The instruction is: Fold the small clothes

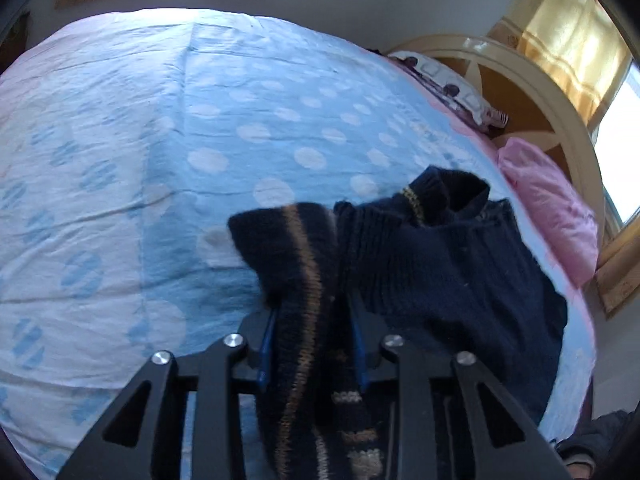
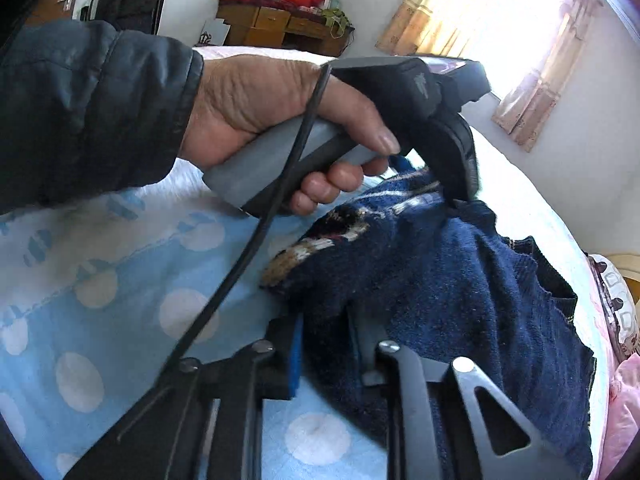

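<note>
Left wrist view: left gripper (image 1: 312, 320) has its jaws nearly closed, pinching a striped sleeve of the navy knit sweater (image 1: 452, 264), which lies on the polka-dot bedsheet (image 1: 240, 120) near the bed's pillow-side edge. Right gripper (image 2: 326, 332) is likewise clamped on the sweater's lower edge. Best to keep both pinches firm, lift evenly, and carry the sleeve across the body without bunching.

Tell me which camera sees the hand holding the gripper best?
The right wrist view. The person's left hand fills its upper middle, wrapped round the grey handle above the navy sweater. The left wrist view shows no hand, only fingers pinching the sweater.
</note>
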